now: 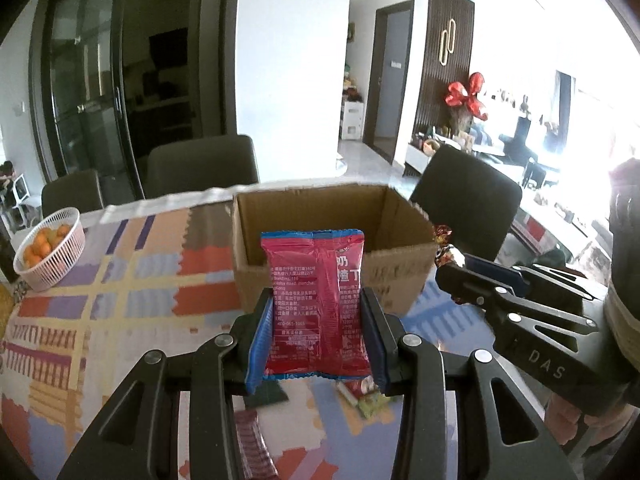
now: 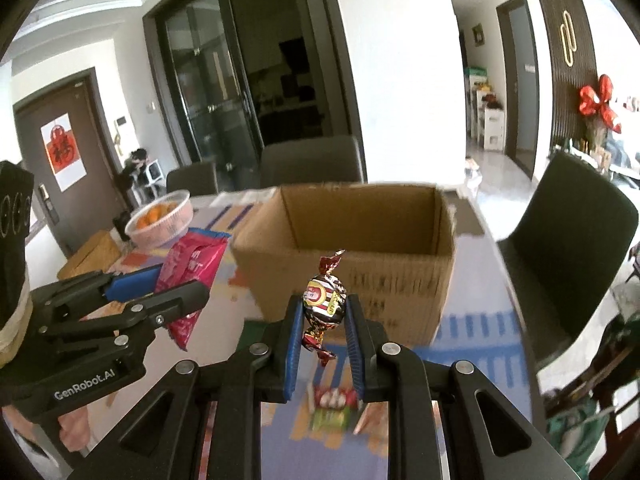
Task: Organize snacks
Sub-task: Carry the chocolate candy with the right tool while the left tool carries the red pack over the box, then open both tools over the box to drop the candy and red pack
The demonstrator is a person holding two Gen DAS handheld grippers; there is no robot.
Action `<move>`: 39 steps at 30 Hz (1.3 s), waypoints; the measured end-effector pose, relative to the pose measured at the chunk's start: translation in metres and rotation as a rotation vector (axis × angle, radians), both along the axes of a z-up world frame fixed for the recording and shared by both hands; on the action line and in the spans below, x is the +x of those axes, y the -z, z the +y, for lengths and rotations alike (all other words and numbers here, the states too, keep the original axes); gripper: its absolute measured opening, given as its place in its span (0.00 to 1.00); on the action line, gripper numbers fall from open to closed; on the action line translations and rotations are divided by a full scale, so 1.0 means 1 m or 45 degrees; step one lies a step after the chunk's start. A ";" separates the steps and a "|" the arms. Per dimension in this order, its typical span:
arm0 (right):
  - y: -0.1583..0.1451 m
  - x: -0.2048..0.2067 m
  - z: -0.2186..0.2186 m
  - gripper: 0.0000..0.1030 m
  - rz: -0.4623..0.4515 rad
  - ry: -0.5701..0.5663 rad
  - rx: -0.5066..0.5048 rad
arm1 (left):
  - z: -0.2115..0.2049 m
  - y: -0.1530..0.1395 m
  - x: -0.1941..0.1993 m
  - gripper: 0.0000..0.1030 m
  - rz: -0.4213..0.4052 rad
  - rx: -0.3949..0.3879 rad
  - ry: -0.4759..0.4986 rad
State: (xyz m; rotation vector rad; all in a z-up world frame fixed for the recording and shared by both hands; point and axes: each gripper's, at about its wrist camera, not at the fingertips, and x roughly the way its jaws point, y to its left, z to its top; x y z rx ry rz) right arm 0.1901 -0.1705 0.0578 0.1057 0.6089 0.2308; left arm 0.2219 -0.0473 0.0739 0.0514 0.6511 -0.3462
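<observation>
Surface: patchwork-coloured table mat (image 1: 120, 280), open brown cardboard box (image 1: 400, 276) on it.
Left gripper (image 1: 318, 332): jaws pinching crinkly red plastic snack packet (image 1: 316, 300), before box.
Right gripper (image 2: 322, 328): jaws nearly together, pinching round foil-wrapped candy (image 2: 324, 300).

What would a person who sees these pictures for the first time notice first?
Most likely the red snack packet, held upright in the left gripper, and the twisted candy pinched in the right gripper. Both are raised in front of the open cardboard box on the colourful tablecloth. To the far left stands a white basket of oranges.
</observation>
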 end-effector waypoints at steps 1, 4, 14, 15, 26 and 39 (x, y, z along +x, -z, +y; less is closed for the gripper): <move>-0.005 0.004 -0.001 0.21 -0.014 0.002 -0.004 | -0.001 -0.005 0.004 0.40 -0.008 -0.007 0.003; -0.018 0.012 -0.004 0.21 -0.044 0.008 0.001 | -0.004 -0.014 0.015 0.40 -0.024 -0.008 0.004; -0.036 0.051 -0.010 0.21 -0.048 0.022 0.025 | -0.013 -0.023 0.057 0.40 0.017 -0.007 0.010; -0.036 0.054 -0.011 0.21 -0.047 0.026 0.021 | -0.013 -0.022 0.061 0.40 0.024 -0.004 0.010; -0.026 0.095 -0.019 0.21 0.006 0.048 -0.016 | -0.024 -0.001 0.106 0.40 0.115 0.030 -0.001; -0.018 0.102 -0.030 0.59 0.032 0.163 -0.068 | -0.032 0.001 0.106 0.59 0.079 0.098 -0.038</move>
